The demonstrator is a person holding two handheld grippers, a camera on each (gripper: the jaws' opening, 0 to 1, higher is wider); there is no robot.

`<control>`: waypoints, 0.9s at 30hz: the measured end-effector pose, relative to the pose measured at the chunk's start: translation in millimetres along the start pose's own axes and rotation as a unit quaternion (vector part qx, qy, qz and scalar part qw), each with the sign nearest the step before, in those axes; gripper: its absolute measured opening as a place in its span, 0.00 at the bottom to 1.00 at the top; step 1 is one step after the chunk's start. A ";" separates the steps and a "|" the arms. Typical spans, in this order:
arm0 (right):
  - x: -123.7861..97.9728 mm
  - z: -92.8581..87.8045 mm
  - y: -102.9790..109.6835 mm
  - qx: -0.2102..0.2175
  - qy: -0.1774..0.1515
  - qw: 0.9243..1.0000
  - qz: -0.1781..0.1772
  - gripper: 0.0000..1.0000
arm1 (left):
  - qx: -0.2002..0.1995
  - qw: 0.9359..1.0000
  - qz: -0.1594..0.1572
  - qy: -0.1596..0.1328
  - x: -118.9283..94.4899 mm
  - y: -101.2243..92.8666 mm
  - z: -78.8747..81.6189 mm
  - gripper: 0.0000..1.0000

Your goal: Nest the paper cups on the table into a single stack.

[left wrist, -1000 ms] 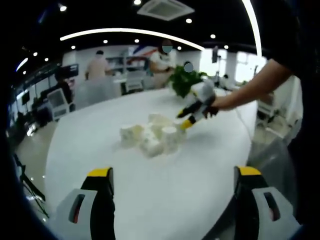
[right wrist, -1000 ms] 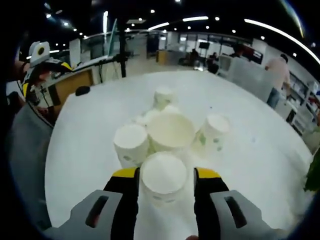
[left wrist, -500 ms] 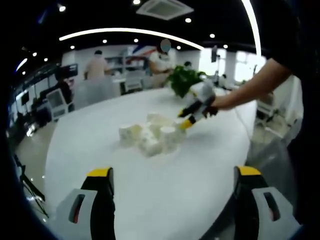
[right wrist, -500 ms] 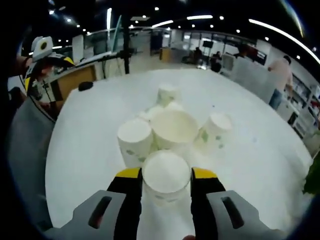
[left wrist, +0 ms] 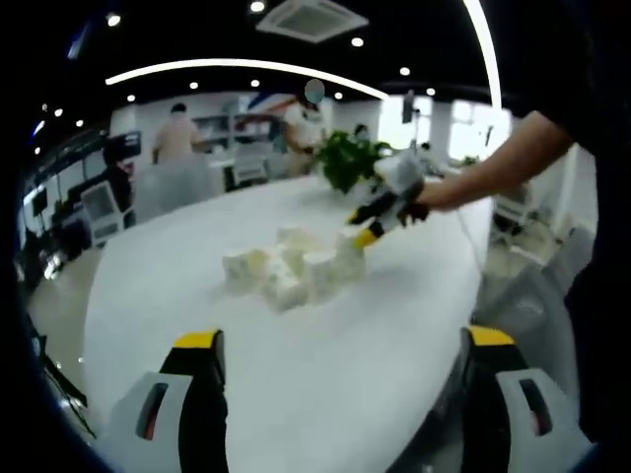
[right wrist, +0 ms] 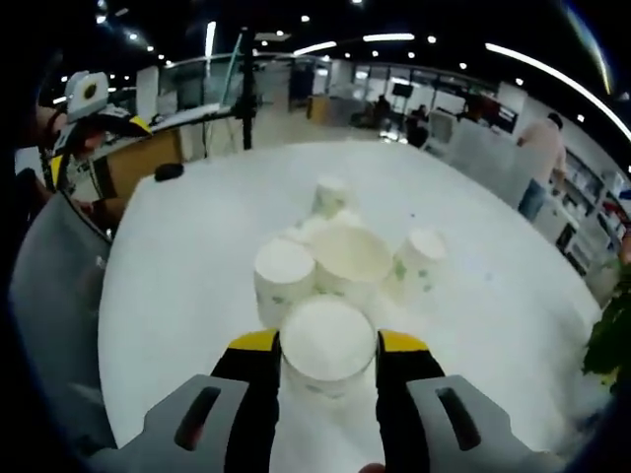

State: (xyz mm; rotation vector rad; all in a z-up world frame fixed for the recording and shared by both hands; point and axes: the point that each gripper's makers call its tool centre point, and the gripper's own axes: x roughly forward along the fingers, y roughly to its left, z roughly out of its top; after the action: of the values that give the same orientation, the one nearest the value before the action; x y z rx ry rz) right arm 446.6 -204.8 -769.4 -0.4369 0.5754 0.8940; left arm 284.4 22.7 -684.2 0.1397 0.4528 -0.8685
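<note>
Right gripper (right wrist: 328, 347) fingers clamped on a paper cup (right wrist: 327, 345), cup cluster (right wrist: 340, 258) just ahead — bare white counter (right wrist: 177, 296) all round, left gripper (left wrist: 340, 345) fingers spread wide, holding nothing, office behind.

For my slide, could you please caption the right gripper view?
Right gripper gripping an upside-down paper cup beside clustered cups on a white table.
</note>
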 end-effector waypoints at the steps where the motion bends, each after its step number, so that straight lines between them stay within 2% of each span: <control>1: -2.5 0.4 1.3 -0.002 0.001 1.000 -0.005 0.34 | -0.002 1.000 -0.002 -0.001 -0.9 0.7 0.1 0.98; 4: -2.0 -2.4 -1.2 0.003 0.001 1.000 -0.009 0.34 | -0.003 1.000 -0.006 -0.003 -1.5 1.1 0.9 0.98; 8: -13.1 -0.1 2.1 0.008 0.005 1.000 -0.020 0.34 | 0.004 1.000 -0.021 -0.004 -0.2 -0.5 1.1 0.98; 17: -46.1 23.9 13.9 0.018 -0.010 0.999 -0.044 0.34 | 0.016 0.999 -0.044 -0.010 3.2 5.4 7.5 0.97; 20: -59.0 37.5 14.7 -0.003 -0.014 0.998 -0.061 0.34 | 0.024 0.998 -0.050 -0.023 2.9 6.6 18.1 0.97; 27: -78.1 51.2 20.6 -0.004 -0.025 0.997 -0.071 0.34 | 0.036 0.996 -0.074 -0.022 12.3 4.2 24.9 0.97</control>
State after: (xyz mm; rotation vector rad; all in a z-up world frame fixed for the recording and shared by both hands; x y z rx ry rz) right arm 405.5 -210.4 -683.2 -0.4562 0.4895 0.7695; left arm 302.6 9.3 -667.6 0.1541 0.3944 -1.0318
